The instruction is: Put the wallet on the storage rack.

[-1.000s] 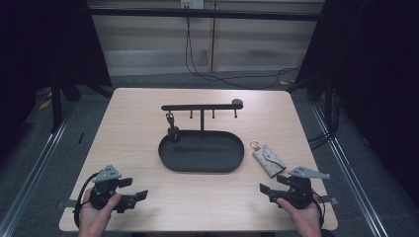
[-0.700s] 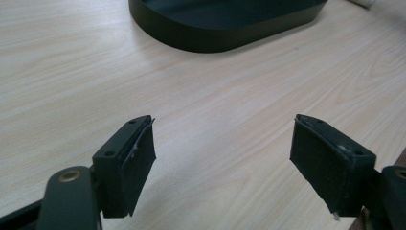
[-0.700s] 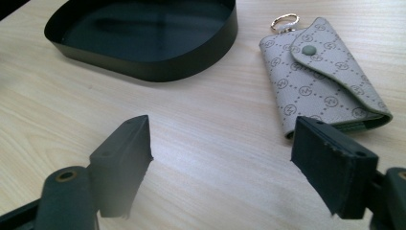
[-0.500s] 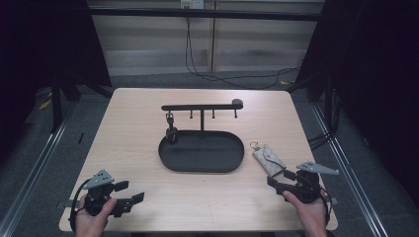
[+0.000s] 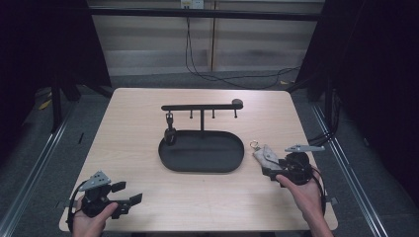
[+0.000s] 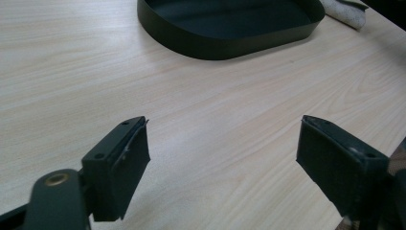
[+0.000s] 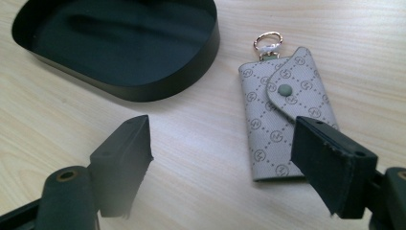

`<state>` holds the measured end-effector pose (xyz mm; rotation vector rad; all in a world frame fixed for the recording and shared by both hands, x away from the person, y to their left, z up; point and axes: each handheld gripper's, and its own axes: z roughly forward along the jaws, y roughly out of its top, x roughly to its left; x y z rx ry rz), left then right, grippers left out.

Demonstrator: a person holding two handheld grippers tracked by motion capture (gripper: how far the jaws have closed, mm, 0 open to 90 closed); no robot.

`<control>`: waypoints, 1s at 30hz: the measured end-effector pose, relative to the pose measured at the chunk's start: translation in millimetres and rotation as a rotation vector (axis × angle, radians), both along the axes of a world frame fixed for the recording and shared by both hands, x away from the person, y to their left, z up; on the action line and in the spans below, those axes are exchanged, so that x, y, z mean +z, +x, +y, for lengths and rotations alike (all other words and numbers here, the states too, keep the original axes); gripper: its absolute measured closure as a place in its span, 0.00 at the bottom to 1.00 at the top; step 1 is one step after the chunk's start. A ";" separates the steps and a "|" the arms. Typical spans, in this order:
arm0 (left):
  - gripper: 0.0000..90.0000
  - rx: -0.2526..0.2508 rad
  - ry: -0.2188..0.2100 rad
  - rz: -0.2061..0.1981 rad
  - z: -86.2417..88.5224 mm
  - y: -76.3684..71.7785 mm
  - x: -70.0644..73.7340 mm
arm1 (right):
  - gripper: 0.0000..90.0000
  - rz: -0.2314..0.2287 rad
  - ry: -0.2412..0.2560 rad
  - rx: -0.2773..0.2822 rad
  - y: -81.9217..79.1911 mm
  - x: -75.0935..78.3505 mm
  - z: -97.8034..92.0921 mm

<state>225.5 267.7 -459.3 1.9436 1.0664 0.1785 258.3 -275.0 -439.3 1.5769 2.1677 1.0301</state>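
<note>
The right gripper (image 7: 222,158) hovered with jaws spread wide over a patterned key pouch (image 7: 282,115) lying flat on the table (image 5: 133,128) just right of the black oval tray (image 5: 201,150) — its gold ring (image 7: 266,40) pointing away. The left gripper (image 6: 222,158) idled, jaws likewise released, near the table's front edge. The pouch sat off-centre, partly under one jaw — closing from there risked a corner pinch that let it skid or twist free.
</note>
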 end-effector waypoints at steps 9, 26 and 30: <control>0.20 -0.024 0.013 -0.003 -2.3 0.2 0.1 | 0.23 0.039 -0.013 -0.025 15.3 5.9 -11.3; 0.22 -0.017 0.015 -0.015 -2.0 0.1 1.2 | 0.29 0.168 -0.077 0.040 48.2 13.8 -11.0; 0.22 -0.018 0.013 -0.017 -1.4 0.3 1.4 | 0.27 0.211 -0.091 0.049 56.1 13.8 -10.5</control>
